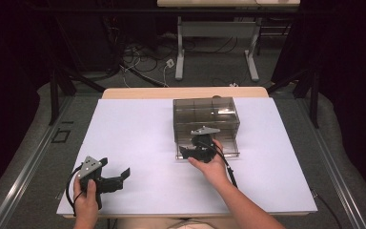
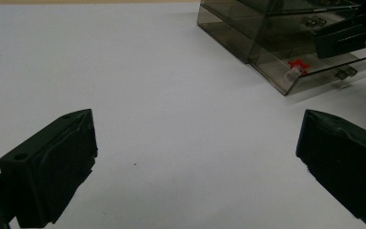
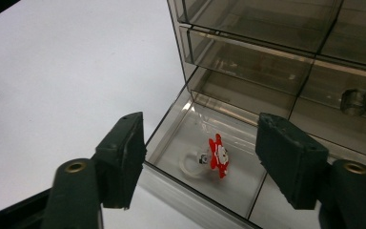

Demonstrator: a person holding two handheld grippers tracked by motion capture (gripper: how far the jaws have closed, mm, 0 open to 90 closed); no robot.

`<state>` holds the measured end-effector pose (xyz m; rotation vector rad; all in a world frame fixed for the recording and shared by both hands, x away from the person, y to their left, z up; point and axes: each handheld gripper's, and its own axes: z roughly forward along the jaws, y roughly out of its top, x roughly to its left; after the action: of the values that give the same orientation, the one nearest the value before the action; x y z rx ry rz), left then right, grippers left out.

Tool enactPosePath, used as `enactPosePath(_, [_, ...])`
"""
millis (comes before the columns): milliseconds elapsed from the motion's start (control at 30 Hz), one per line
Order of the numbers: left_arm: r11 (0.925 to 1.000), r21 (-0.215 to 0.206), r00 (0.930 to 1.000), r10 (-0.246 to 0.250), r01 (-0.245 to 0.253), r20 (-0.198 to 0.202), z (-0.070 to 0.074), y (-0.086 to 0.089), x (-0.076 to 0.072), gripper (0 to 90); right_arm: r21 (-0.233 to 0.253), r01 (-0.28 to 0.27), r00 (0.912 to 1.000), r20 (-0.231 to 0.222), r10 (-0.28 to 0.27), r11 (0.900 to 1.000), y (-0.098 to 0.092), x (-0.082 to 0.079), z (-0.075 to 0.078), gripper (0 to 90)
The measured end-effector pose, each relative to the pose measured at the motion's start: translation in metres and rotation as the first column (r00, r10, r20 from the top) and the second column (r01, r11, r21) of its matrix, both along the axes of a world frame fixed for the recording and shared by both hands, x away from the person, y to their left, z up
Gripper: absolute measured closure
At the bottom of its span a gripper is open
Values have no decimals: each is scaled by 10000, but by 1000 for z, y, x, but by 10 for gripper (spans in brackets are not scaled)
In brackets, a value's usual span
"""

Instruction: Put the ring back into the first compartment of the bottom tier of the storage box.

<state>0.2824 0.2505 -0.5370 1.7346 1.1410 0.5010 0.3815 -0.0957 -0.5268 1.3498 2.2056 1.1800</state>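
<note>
- High view: a smoky clear drawer cabinet [image 1: 206, 118] stands at the centre of the white table [image 1: 138, 143], toward its far edge; its bottom drawer [image 1: 228, 149] is pulled out toward the lower edge of the frame.
- Right gripper view: the open drawer [image 3: 169, 129] holds a small ring [image 3: 212, 160], a clear band with a red star-shaped top. It lies at lower centre of the frame, near the drawer's front left corner, its band toward the left and the red top toward the right.
- Left gripper view: the ring [image 2: 295, 69] appears at upper right, inside the drawer's near end.
- Right gripper [image 1: 183, 152]: held at the drawer front, jaws spread apart and holding nothing, one on either side of the ring in the right gripper view.
- Left gripper [image 1: 125, 173]: at lower left of the high view above bare table, jaws wide apart and empty, well apart from the cabinet.
</note>
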Motion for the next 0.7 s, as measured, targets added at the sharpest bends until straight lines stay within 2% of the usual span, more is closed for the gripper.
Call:
enactPosePath(333, [10000, 10, 10000, -8, 8, 0, 0, 0, -1, 2, 201, 222, 9995, 199, -226, 9996, -8, -3, 5, 235])
enactPosePath(433, [10000, 6, 10000, 6, -6, 14, 0, 0, -1, 2, 293, 98, 10000, 1, -99, 9995, -10, -4, 6, 206])
enactPosePath(633, [10000, 33, 10000, -61, 61, -21, 1, 0, -2, 2, 473, 42, 9998, 167, -50, 9989, -11, -7, 8, 154])
enactPosePath(667, [10000, 27, 10000, -57, 57, -36, 1, 1, -2, 2, 244, 58, 10000, -41, -57, 9997, -12, -9, 10, 153])
enactPosePath(700, [10000, 31, 10000, -57, 57, -38, 1, 1, -2, 2, 363, 91, 9999, 123, -95, 9993, -12, -9, 10, 151])
